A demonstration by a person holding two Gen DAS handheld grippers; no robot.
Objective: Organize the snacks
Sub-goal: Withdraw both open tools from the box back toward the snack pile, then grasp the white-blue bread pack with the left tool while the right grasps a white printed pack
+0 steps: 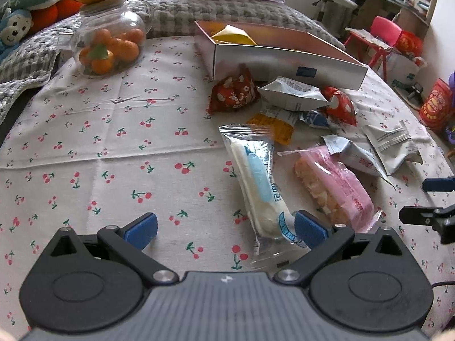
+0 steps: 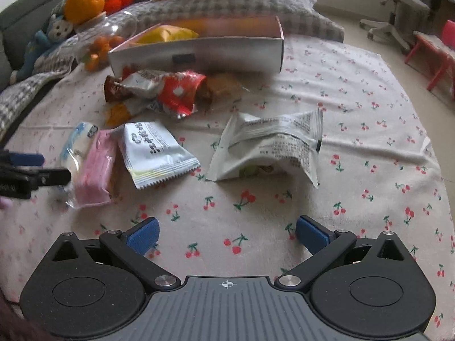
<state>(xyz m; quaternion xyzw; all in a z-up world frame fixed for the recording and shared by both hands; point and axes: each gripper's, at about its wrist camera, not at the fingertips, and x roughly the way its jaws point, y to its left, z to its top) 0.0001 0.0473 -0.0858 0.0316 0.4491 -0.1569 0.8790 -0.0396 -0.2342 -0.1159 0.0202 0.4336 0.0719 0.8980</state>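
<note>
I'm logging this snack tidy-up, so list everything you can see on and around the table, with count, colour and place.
Box: one, white outside, pink inside, back of table; holds a yellow packet.
Loose snack packets: roughly ten, in front of the box.
Red packets: at least two, against the box.
Clear blue-printed packet: one, nearest the left gripper.
Pink packet: one, beside it.
White packets: several, centre and right.
Glass jar: one, clear, holding small oranges, back left.
Tablecloth: one, white with cherries.
Plush toys: several, behind the jar.
Left gripper: open, blue pads, over the clear packet's end.
Right gripper: open, holding nothing.
</note>
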